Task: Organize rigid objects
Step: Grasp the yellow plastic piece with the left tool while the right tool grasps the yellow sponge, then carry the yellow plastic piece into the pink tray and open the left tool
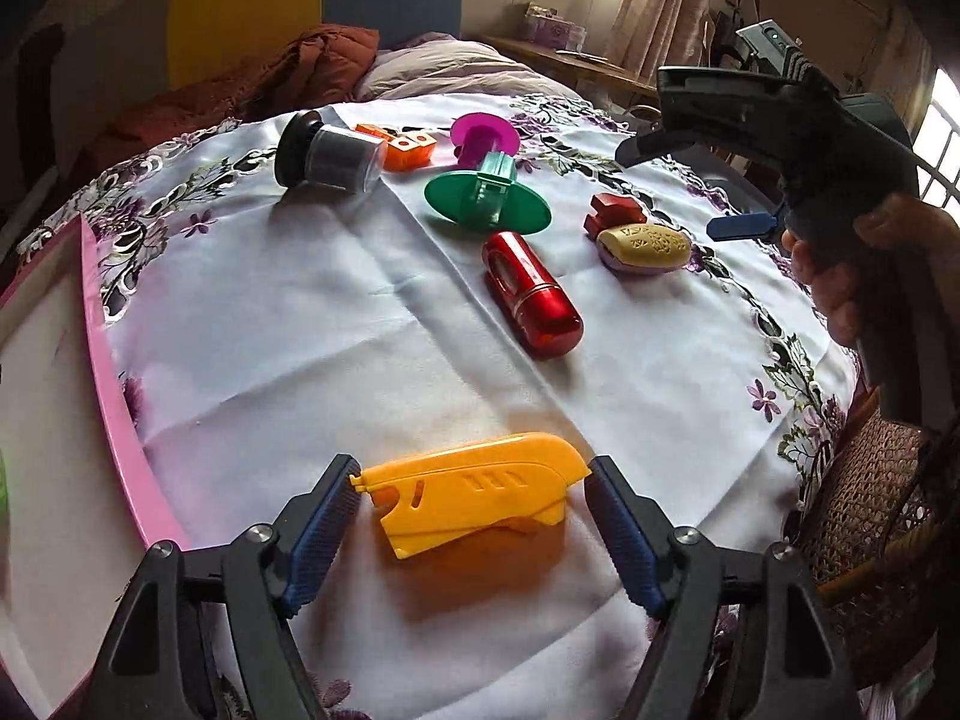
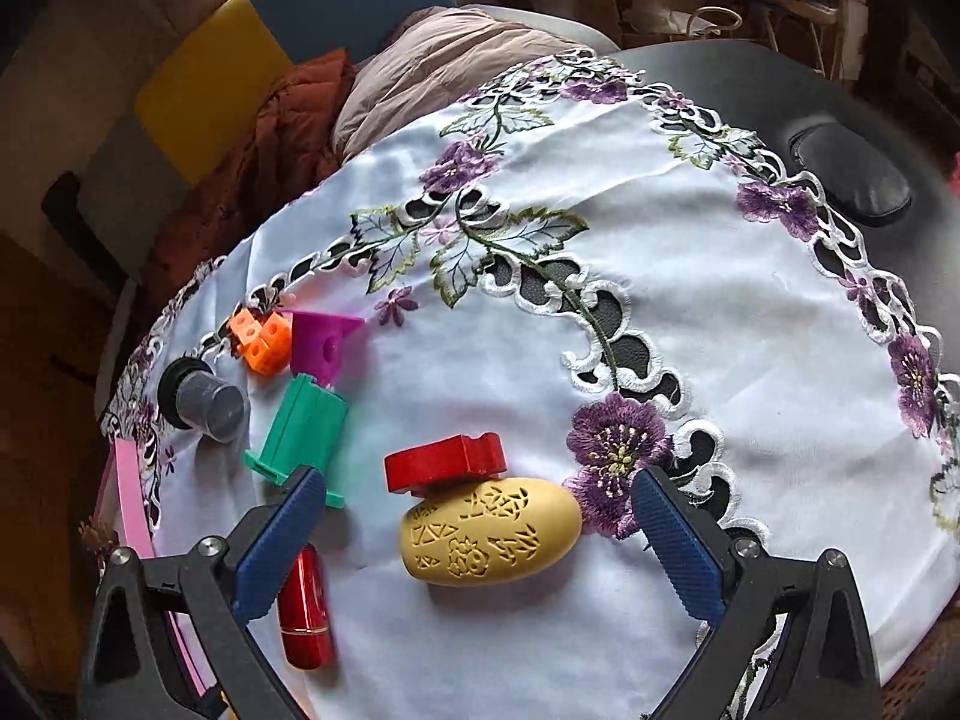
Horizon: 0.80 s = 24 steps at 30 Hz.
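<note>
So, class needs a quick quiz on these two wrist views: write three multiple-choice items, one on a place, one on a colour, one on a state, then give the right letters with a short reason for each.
1. Where does the red block lie?
A. touching the far side of the tan carved oval
B. inside the pink-rimmed tray
C. on top of the green piece

2. What colour is the flat plastic tool between the left gripper jaws?
A. purple
B. yellow
C. black

3. How do the right gripper jaws stand?
A. shut on the red cylinder
B. shut on the oval
C. open, either side of the oval

Answers:
1 A, the block rests against the oval's far edge.
2 B, it is bright yellow on the white cloth.
3 C, cloth shows between each pad and the oval.
</note>
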Motion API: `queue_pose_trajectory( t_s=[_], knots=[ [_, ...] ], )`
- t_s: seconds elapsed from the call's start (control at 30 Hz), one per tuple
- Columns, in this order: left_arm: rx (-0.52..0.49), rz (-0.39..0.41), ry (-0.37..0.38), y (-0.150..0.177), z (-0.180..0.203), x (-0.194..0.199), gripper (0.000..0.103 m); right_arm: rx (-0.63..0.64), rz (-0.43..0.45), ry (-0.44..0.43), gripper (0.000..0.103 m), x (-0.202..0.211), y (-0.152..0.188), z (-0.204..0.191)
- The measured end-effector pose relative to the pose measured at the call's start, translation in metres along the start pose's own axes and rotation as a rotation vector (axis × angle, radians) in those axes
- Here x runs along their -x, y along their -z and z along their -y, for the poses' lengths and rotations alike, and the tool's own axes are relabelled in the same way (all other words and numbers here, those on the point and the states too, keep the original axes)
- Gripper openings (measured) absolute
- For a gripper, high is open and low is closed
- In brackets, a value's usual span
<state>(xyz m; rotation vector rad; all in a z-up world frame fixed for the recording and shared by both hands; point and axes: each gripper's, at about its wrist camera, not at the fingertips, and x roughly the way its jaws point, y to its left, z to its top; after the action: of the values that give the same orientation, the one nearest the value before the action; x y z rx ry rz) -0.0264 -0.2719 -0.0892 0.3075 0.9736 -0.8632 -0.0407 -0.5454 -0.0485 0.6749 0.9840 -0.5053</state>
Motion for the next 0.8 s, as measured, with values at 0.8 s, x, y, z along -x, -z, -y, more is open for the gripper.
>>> queue_pose_trajectory(
  t_s=[0.8],
  knots=[
    [0.024,0.033,-0.006,0.005,-0.002,0.0,0.078,0.304,-0.147,0.182,0.076,-0.039,0.023,-0.036]
  ],
)
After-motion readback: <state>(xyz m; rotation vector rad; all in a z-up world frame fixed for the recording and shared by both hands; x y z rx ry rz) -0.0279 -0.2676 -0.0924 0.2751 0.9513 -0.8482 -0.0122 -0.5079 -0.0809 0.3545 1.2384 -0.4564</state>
